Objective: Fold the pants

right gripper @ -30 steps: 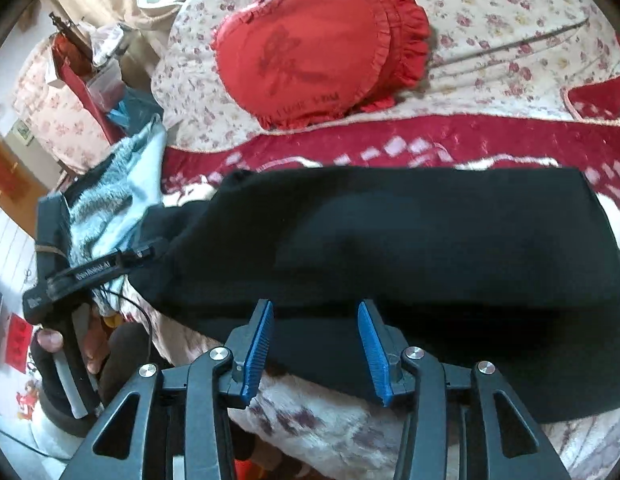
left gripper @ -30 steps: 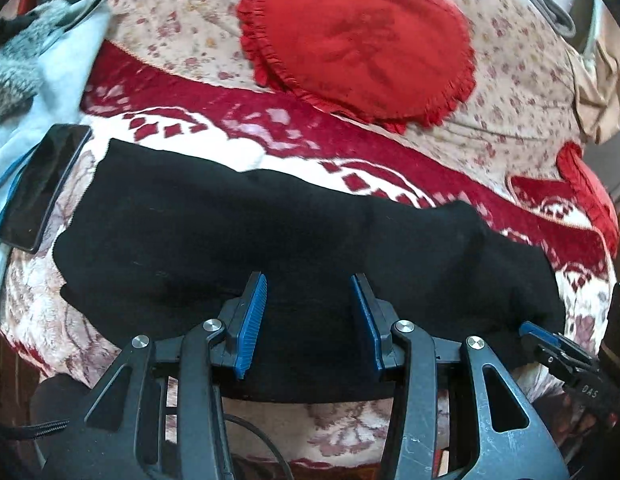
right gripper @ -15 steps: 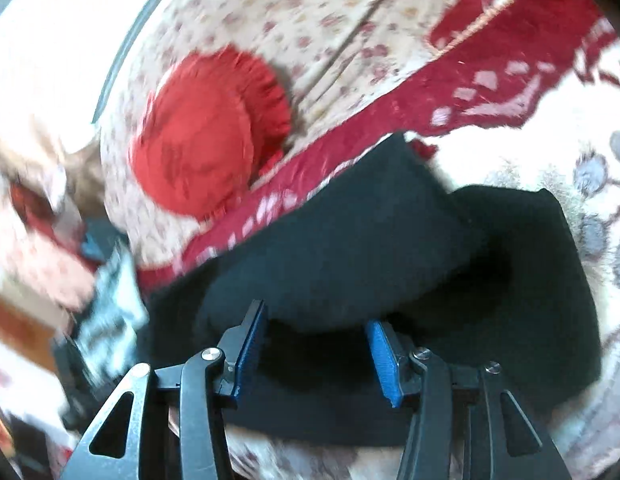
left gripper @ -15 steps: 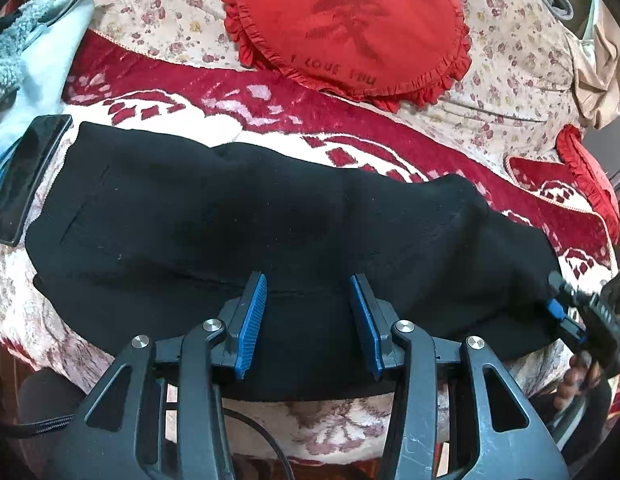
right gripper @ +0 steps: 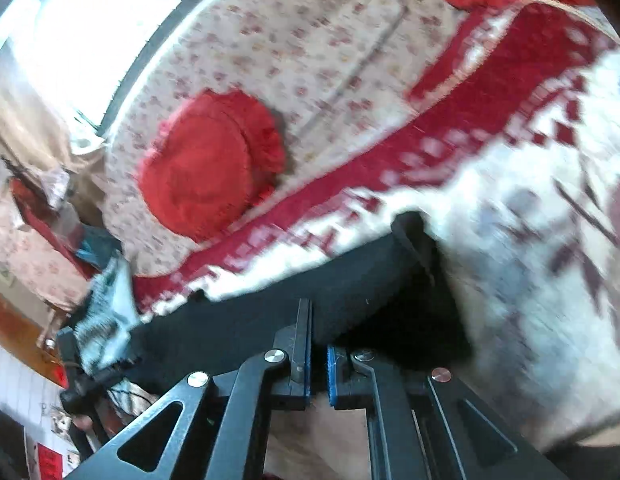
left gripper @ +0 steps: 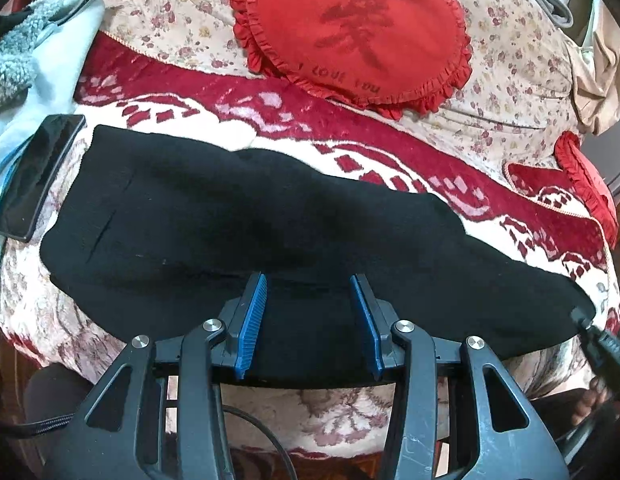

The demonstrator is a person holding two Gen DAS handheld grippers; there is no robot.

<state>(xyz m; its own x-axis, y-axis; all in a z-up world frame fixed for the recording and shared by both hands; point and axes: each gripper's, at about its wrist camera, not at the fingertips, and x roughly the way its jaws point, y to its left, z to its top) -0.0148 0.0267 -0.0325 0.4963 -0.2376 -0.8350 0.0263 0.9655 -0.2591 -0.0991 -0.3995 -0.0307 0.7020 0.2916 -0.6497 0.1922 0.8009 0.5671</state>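
Right claw (right gripper: 318, 354) just closed, pinching the right end of the black pants (left gripper: 269, 232) laid across the bed (left gripper: 450, 192), left claw (left gripper: 310, 320) spread over the near edge: thin bite, likely to slip mid-fold.

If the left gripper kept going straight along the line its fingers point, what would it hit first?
Most likely the black pants: the left gripper points down at the dark cloth spread on the patterned blanket, with nothing visible between. Depth is hard to judge.
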